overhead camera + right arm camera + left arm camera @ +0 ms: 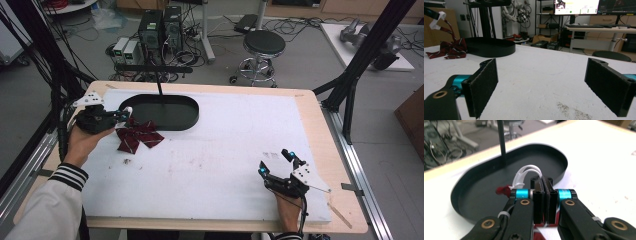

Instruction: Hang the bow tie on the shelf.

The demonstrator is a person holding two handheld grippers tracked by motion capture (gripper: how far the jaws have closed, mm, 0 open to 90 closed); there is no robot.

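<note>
Mid-lift: left tongs (pixel 544 195) pinching the bow tie's (pixel 137 136) white strap (pixel 527 171) beside the black tray (pixel 187 120); right tongs (pixel 276 162) spread, idle; next, probably carrying it over the rim.

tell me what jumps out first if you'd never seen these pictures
The dark red bow tie on the white mat, at the table's left, draws the eye first; the left gripper is shut on its white strap. Just behind it sits a black oval tray with a thin post rising from it. At the near right, the right gripper rests open on the mat, its fingers spread wide.
</note>
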